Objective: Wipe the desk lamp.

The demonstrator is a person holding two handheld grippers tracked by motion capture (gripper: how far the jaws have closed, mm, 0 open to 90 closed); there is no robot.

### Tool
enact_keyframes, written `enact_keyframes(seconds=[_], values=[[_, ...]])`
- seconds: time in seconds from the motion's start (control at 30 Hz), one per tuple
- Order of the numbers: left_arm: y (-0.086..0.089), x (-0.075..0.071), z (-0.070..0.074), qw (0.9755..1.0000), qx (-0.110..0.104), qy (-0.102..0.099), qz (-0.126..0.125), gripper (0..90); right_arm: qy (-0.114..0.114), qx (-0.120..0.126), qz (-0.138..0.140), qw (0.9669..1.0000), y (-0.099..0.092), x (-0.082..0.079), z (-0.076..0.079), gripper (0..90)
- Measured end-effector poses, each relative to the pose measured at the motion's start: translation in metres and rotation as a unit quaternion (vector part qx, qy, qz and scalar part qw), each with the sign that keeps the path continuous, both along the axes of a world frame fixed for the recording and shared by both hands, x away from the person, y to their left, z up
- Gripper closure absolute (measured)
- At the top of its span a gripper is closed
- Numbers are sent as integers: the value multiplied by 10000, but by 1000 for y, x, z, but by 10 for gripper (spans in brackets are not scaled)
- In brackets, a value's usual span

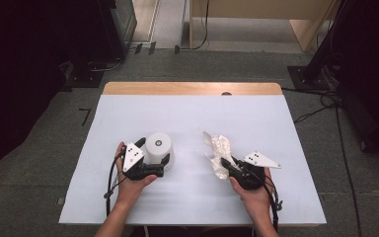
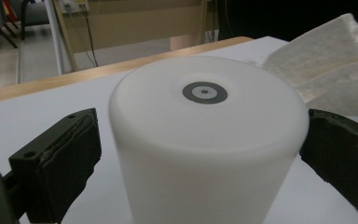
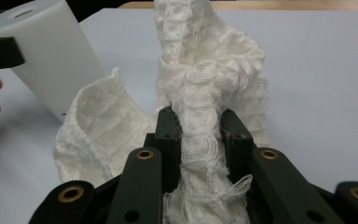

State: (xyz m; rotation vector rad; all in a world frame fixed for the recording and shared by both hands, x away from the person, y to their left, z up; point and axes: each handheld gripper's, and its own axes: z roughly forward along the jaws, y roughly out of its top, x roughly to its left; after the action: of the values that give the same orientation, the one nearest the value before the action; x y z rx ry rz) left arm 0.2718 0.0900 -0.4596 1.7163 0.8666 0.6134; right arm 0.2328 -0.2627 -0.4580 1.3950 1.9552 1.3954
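A white cup [image 1: 158,147] stands upside down on the white table [image 1: 192,113], left of the middle, with a grey ring on its top [image 2: 204,92]. My left gripper [image 1: 153,151] has a jaw on either side of the cup [image 2: 205,154]. It is open, and a narrow gap shows at the left pad [image 2: 74,158]. To the right lies a crumpled white waffle cloth [image 1: 217,145]. My right gripper [image 1: 226,163] is shut on a bunched fold of the cloth [image 3: 214,60], which rises between its jaws [image 3: 198,119]. The right gripper view also has the cup [image 3: 46,51] at its upper left.
A wooden strip [image 1: 192,89] runs along the table's far edge. Beyond it stand a light wooden desk [image 1: 256,10] and cables [image 1: 321,106] on grey carpet. Dark equipment flanks both sides. Bare table stretches behind and between the two objects.
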Motion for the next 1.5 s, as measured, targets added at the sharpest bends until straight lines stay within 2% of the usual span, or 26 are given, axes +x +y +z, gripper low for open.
enact_keyframes(seconds=[0.07,0.13,0.23,0.37,0.43,0.5,0.57,0.6,0.73,0.77,0.87,0.93,1.0,1.17,1.3,1.4,1.5], values=[[4,-5,-1,10000,17,19,-12,0,-69,-82,-104,9999,-1,4,2,728],[8,-11,-2,10000,63,31,-25,0,-188,-283,-310,9989,-1,9,6,727],[19,-20,-2,9999,89,58,30,0,-320,-665,-618,9954,-4,18,8,727],[38,-30,-3,9996,62,75,279,0,-355,-960,-874,9909,-6,32,2,717],[46,-32,-3,9992,60,100,371,0,-309,-1101,-989,9885,-5,38,-2,666],[54,-34,-3,9989,21,125,448,0,-315,-1170,-1029,9873,-6,43,-7,531],[62,-35,-4,9985,-4,177,524,0,-269,-1187,-1057,9869,-7,47,-7,350],[64,-35,-4,9982,9,205,564,0,-191,-1139,-1028,9880,-9,48,-6,274],[75,-34,-5,9970,5,300,718,0,-122,-763,-868,9932,-19,48,-2,134],[77,-34,-5,9964,27,311,783,0,-121,-802,-876,9929,-20,48,-2,121],[84,-35,-5,9956,77,332,873,0,-151,-1064,-1037,9888,-26,43,-2,106],[89,-36,-5,9951,52,384,914,0,-116,-1002,-1019,9897,-33,39,-3,57],[94,-36,-5,9944,38,405,980,0,-105,-888,-1046,9905,-40,35,-2,49],[109,-41,-5,9926,54,484,1112,0,-157,-807,-1111,9904,-60,20,-2,15],[118,-45,-7,9914,61,554,1180,0,-107,-894,-1192,9888,-80,8,-5,0],[122,-48,-8,9909,82,573,1211,0,-38,-854,-1315,9876,-96,-1,-7,0],[126,-53,-11,9907,191,586,1210,0,33,-815,-1418,9865,-113,-10,-9,0]])
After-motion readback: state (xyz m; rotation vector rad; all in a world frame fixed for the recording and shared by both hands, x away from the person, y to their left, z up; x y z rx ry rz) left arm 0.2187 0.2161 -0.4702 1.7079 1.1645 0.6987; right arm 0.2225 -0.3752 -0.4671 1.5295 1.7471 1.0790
